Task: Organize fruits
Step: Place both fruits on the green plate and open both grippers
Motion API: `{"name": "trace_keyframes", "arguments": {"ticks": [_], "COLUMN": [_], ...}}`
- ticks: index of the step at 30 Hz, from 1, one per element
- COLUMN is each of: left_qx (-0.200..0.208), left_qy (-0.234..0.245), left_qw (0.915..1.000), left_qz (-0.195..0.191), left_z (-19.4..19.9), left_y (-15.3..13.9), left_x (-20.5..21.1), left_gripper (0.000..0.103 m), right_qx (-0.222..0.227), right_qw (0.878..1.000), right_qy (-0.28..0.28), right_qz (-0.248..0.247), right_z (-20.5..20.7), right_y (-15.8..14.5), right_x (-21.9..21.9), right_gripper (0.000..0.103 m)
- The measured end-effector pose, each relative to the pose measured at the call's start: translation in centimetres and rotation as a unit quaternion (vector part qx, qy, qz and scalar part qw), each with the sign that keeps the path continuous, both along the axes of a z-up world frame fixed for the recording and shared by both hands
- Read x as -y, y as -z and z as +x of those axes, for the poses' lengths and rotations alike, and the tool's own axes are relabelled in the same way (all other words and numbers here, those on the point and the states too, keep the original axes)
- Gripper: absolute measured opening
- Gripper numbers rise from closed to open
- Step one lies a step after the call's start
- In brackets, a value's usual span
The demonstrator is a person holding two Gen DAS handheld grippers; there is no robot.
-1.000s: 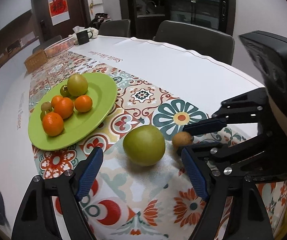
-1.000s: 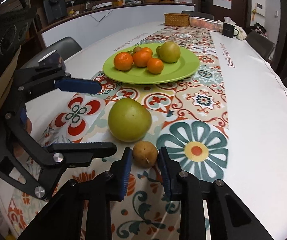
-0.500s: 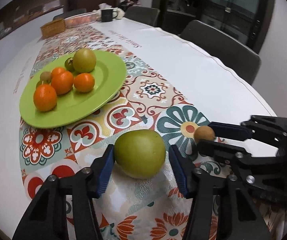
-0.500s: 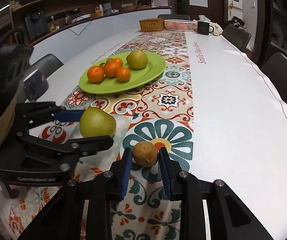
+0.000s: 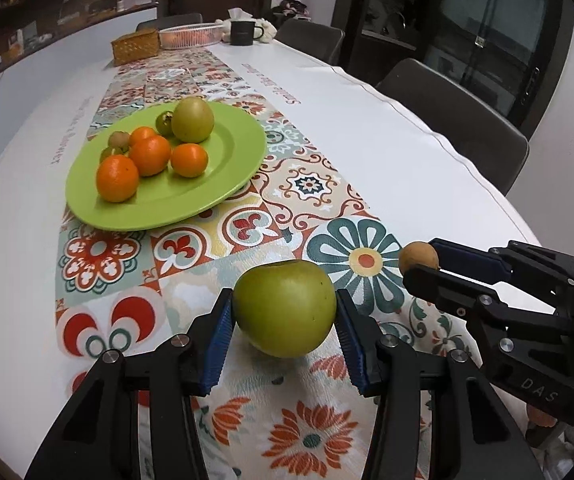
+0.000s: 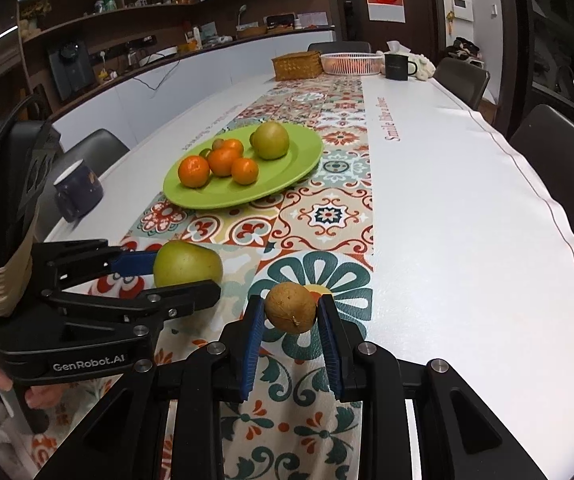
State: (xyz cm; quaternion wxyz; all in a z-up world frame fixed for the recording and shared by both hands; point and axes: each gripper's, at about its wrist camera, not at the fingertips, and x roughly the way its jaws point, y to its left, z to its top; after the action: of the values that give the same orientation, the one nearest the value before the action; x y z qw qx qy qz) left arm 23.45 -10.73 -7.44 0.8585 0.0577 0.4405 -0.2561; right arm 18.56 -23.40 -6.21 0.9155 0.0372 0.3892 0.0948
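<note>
Two fruits remain off the green plate (image 5: 223,184), which sits on the patterned runner (image 5: 319,184) of a long white table (image 6: 467,208) and already carries three oranges (image 5: 149,155), a green apple-like fruit (image 5: 192,120) and a few small green and brown fruits; grouping them there looks to be the sorting goal. Nearest the left wrist camera, the large green fruit (image 5: 285,308) sits between the blue pads of the left gripper (image 5: 285,322), whose jaws are pressed against both its sides, a wide side grip that suits so round and heavy a thing. It appears to rest on the runner or sit barely off it; I cannot tell which. Smaller, the brown fruit (image 6: 290,308) is pinched at its middle by the right gripper (image 6: 290,330), jaws closed on it and apparently holding it just clear of the cloth. Both loads likely go to the plate's bare near side.
</note>
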Motion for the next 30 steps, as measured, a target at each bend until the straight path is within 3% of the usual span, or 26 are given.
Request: {"name": "trace_keyframes", "arguments": {"ticks": [17,30], "left_qx": [0.056,0.082], "left_qy": [-0.064,-0.101], "left_qw": [0.9963,0.9914], "left_qz": [-0.011,-0.013], "left_z": [-2.3,0.1], "left_y": [-4.6,-7.1], "left_x": [-3.1,-5.0], "left_gripper": [0.049,0.049], "right_qx": [0.052,0.091], "right_qw": [0.998,0.995], "right_qy": [-0.02,-0.044], "right_qz": [-0.003,-0.007], "right_z": [-1.0,2.1], "right_y": [-3.9,-6.9], "right_x": [-1.5,-3.0], "right_gripper": [0.029,0.029]}}
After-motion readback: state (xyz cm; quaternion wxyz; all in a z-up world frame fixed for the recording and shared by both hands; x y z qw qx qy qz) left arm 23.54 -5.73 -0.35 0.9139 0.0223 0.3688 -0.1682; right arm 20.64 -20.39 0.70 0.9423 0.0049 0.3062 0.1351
